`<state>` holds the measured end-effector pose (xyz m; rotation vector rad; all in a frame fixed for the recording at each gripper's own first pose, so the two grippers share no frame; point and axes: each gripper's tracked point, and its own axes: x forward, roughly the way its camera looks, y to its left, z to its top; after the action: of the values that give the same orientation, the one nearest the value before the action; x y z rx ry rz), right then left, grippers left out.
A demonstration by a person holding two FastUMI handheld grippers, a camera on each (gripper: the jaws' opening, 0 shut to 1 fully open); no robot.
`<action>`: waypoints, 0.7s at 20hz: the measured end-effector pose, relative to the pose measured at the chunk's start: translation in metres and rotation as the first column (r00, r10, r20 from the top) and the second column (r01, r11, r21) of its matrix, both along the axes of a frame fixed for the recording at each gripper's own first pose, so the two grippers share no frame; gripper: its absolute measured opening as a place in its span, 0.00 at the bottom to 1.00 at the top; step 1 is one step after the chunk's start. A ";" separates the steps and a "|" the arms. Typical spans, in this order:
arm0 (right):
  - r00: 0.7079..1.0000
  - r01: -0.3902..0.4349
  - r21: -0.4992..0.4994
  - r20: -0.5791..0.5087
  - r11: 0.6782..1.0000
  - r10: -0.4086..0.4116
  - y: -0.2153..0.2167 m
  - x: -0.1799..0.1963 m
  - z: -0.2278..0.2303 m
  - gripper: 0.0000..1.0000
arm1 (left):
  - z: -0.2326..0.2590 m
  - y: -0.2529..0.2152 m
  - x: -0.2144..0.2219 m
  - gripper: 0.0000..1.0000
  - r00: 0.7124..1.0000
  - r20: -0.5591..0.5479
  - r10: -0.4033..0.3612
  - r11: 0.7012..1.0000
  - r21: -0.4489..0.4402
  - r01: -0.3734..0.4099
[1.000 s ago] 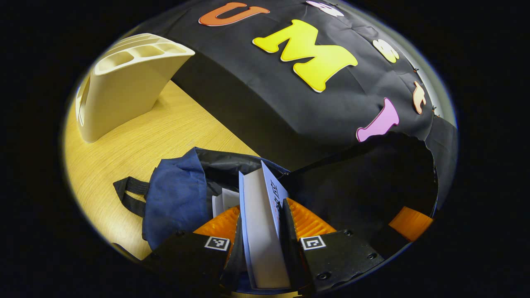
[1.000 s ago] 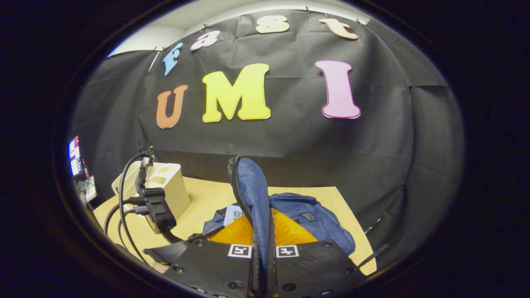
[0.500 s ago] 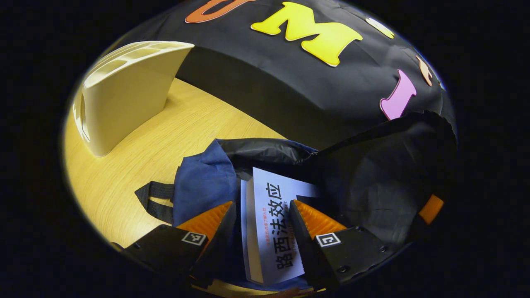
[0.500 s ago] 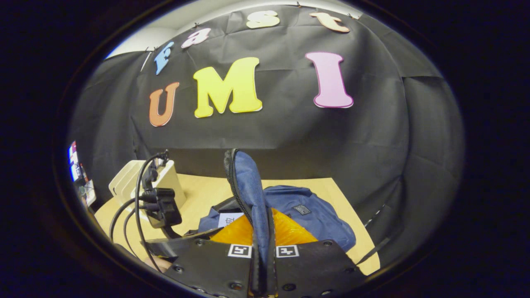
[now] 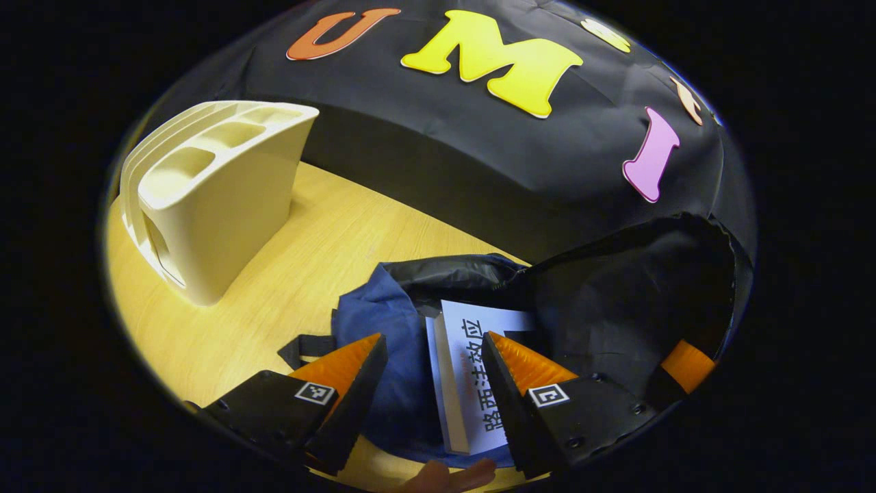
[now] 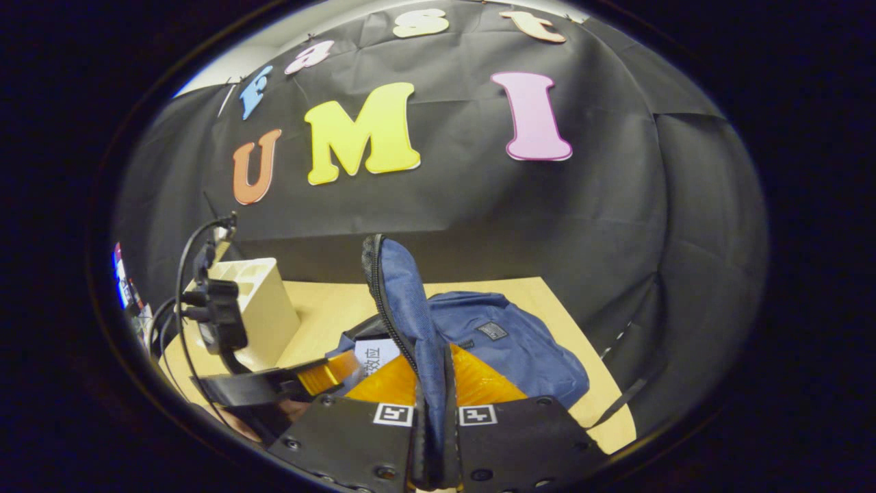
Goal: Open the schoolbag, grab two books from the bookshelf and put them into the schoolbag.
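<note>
The blue schoolbag [image 5: 383, 329] lies open on the wooden table [image 5: 287, 274], its black lining showing. A white book [image 5: 479, 370] with dark lettering lies inside the opening. My left gripper [image 5: 431, 349] hovers just above it, open, the book between but free of the fingers. In the right gripper view, my right gripper [image 6: 432, 383] is shut on the bag's raised blue flap [image 6: 404, 301] with its zipper edge, holding it up. The bag's body [image 6: 506, 342] rests behind the flap, and the book [image 6: 373, 356] peeks out at its left. The left gripper [image 6: 315, 376] sits low left there.
A cream bookshelf [image 5: 212, 192] with open slots stands at the table's far left, also the bookshelf [image 6: 256, 308] in the right gripper view. A black bag strap [image 5: 301, 346] lies on the wood. A fingertip [image 5: 445, 476] shows at the bottom edge. Black cloth wall rises behind the table.
My left gripper opened and let go of the book, which dropped flat into the bag; the gripper then drew back and up. The right gripper kept holding the flap raised.
</note>
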<state>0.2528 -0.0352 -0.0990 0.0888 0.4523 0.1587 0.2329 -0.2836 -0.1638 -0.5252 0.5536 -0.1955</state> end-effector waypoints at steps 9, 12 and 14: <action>0.996 0.081 -0.055 -0.034 0.995 -0.083 -0.006 -0.026 -0.016 0.40 | 0.029 0.091 -0.037 0.87 0.992 0.126 0.033 0.985 0.162 -0.054; 0.996 0.091 -0.065 -0.008 0.994 -0.092 -0.003 -0.039 -0.010 0.52 | 0.035 0.115 -0.050 0.87 0.986 0.164 0.038 0.979 0.194 -0.070; 0.995 0.094 -0.082 0.023 0.992 -0.093 -0.003 -0.049 -0.005 0.61 | 0.034 0.131 -0.058 0.87 0.983 0.180 0.036 0.969 0.235 -0.078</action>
<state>0.2034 -0.0379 -0.1045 0.0266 0.4347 0.0482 0.1752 -0.1530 -0.1295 -0.2831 0.3836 -0.1153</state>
